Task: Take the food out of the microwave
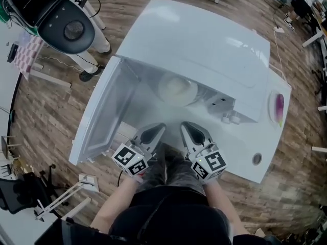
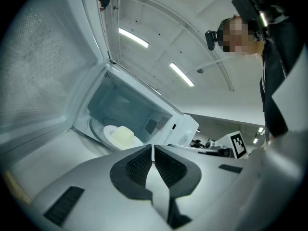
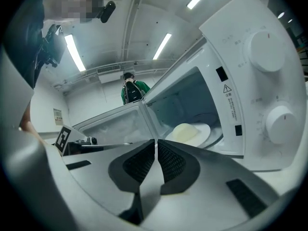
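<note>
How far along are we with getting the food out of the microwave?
Done: the microwave door stands open. In hand: nothing; the left gripper and right gripper are both shut and empty, just outside the opening. Left: the food sits on its plate inside, so gripping the plate and bringing it out remains.

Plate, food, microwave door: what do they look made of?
Plate: white, smooth, faint sheen. Probably ceramic, though melamine would look the same.
Food: pale yellow, matte, soft rounded block. Looks like dough or a bun; I can't tell which.
Door: glossy white frame, plastic or painted metal. The hazy see-through pane with fine dots suggests glass over mesh.
</note>
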### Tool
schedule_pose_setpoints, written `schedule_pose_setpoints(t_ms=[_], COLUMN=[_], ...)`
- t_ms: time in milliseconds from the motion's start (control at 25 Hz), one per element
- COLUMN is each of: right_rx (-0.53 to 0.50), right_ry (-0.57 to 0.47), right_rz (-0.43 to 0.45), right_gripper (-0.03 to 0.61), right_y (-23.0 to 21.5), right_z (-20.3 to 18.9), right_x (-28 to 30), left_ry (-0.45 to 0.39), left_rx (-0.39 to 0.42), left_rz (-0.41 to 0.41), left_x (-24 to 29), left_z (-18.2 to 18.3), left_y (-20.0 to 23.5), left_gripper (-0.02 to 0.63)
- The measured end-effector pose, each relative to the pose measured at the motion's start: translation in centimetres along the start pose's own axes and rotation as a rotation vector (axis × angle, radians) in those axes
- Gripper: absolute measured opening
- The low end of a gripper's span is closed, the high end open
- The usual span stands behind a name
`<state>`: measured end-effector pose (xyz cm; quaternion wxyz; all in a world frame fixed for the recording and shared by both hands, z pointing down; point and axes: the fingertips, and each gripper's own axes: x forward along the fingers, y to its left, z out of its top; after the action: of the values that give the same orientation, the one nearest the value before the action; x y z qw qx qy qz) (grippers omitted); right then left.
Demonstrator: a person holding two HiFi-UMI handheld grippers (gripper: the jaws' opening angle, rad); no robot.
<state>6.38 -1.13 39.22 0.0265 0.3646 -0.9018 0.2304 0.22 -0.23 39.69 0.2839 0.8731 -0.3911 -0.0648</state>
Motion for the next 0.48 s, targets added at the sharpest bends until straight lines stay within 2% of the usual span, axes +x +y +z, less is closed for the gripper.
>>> schedule_pose_setpoints(t_ms=[160,480], right_rx=[0.017,0.060], right_ry=[0.011,0.041], right_rz=[-0.043,-0.147], right_gripper=[0.020,0.020], right_y=[-1.2,-3.3], right_z=[0.2,-0.6], right_x=[0.8,2.0], left_ry=[0.020,0.064], left_rx=[0.004,-0.006], left_rz=[0.032,0.037], left_x=[0.6,2.3], left_z=[0.2,0.8], left_y=[1.5,4.4], left_gripper=[0.011,0.012])
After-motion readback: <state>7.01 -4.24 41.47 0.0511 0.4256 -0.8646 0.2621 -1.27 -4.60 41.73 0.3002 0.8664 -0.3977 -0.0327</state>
